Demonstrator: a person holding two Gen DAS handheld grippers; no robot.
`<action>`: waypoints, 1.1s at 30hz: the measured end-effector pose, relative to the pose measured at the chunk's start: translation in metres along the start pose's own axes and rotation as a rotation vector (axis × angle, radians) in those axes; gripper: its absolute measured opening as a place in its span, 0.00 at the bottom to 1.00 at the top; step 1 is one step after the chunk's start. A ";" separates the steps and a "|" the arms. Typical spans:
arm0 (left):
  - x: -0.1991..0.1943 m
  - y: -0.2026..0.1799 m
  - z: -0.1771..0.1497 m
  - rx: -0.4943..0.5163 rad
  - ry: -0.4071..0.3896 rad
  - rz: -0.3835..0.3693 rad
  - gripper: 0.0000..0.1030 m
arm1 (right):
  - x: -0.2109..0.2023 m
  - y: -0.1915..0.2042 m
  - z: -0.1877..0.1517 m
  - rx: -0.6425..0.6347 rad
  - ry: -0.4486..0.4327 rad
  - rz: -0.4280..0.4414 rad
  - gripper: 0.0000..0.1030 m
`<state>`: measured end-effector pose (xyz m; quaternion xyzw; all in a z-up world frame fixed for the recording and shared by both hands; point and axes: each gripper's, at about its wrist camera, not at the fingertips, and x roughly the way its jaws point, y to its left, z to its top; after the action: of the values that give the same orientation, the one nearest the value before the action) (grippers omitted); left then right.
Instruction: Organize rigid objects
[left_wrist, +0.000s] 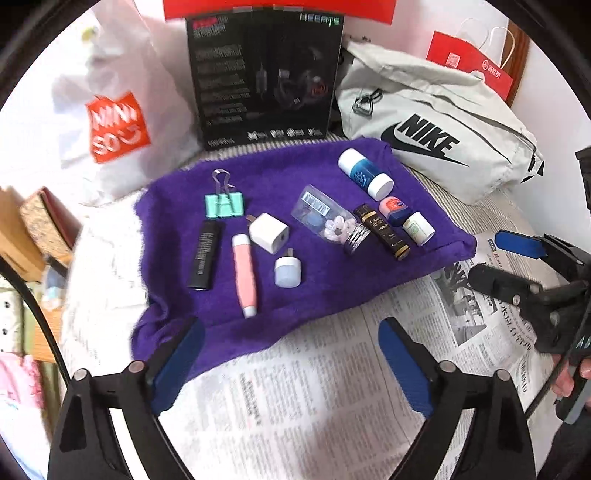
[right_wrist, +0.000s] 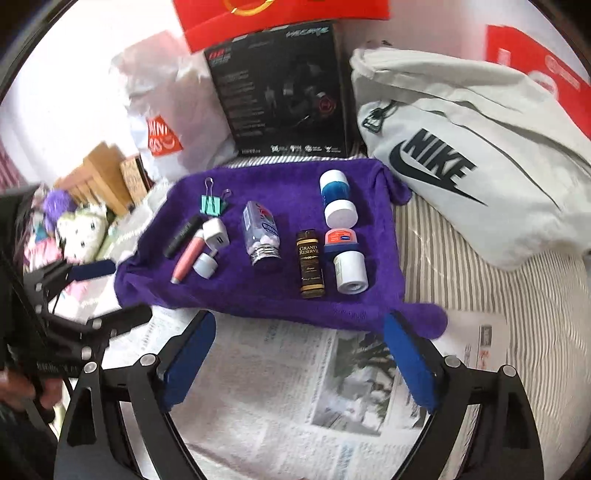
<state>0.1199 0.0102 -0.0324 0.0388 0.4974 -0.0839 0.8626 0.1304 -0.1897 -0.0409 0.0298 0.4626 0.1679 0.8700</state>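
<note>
A purple towel (left_wrist: 306, 295) (right_wrist: 258, 295) carries several small items. On its left lie a mint binder clip (left_wrist: 224, 205) (right_wrist: 211, 205), a black tube (left_wrist: 205, 254), a pink tube (left_wrist: 243, 275) (right_wrist: 188, 258), a white charger cube (left_wrist: 269, 232) and a pale blue plug (left_wrist: 288, 271). A clear pill bottle (left_wrist: 325, 218) (right_wrist: 260, 232) lies mid-towel. On the right are a dark Grand Reserve bottle (right_wrist: 311, 264), a blue bottle (right_wrist: 336, 195), a pink tin (right_wrist: 341, 238) and a white jar (right_wrist: 351, 271). My left gripper (left_wrist: 291, 350) and right gripper (right_wrist: 299, 332) hover open and empty at the towel's near edge.
Newspaper (left_wrist: 295, 398) (right_wrist: 280, 373) covers the striped bedding (right_wrist: 461, 258) in front of the towel. Behind the towel stand a black product box (left_wrist: 266, 74), a white Miniso bag (left_wrist: 118, 125) and a grey Nike bag (left_wrist: 436, 136) (right_wrist: 461, 147). Clutter and a plush toy (right_wrist: 85, 225) lie left.
</note>
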 end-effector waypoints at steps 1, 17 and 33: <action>-0.005 -0.001 -0.002 -0.003 -0.009 0.008 0.96 | -0.002 0.000 -0.002 0.014 0.004 0.009 0.96; -0.094 -0.004 -0.051 -0.163 -0.133 0.041 0.97 | -0.066 0.022 -0.049 0.021 0.018 -0.237 1.00; -0.119 -0.005 -0.074 -0.169 -0.121 0.104 0.97 | -0.109 0.039 -0.070 0.028 -0.014 -0.263 1.00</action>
<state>-0.0023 0.0288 0.0331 -0.0133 0.4470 0.0009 0.8944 0.0073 -0.1947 0.0141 -0.0180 0.4588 0.0456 0.8872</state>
